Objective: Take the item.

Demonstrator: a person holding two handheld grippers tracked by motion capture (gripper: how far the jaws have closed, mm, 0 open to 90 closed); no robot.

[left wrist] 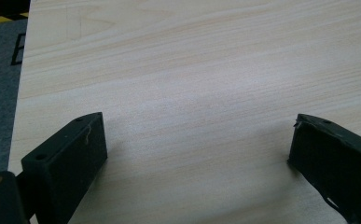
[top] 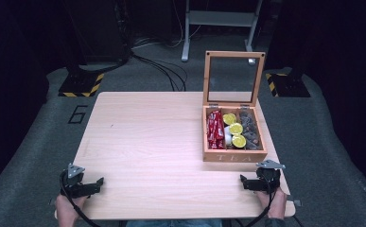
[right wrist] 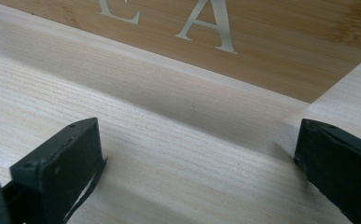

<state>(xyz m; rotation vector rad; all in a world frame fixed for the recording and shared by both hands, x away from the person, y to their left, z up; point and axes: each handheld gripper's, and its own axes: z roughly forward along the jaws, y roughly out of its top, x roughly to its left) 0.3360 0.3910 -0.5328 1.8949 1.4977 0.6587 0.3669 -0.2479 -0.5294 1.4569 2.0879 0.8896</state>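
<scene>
Dark floor and cables behind, pale wood worktop in front. At the near left corner, left gripper low over bare wood, fingers spread wide, holding nothing, well apart from the work. Toward the right, tea box on the right half of the worktop, glass lid standing upright, red packets, lemon slices and dark bits in three compartments. Just before its front wall, right gripper, fingers likewise spread and empty. Best probably to lift the right gripper over the front wall first, come down from above, and keep clear of the lid.
</scene>
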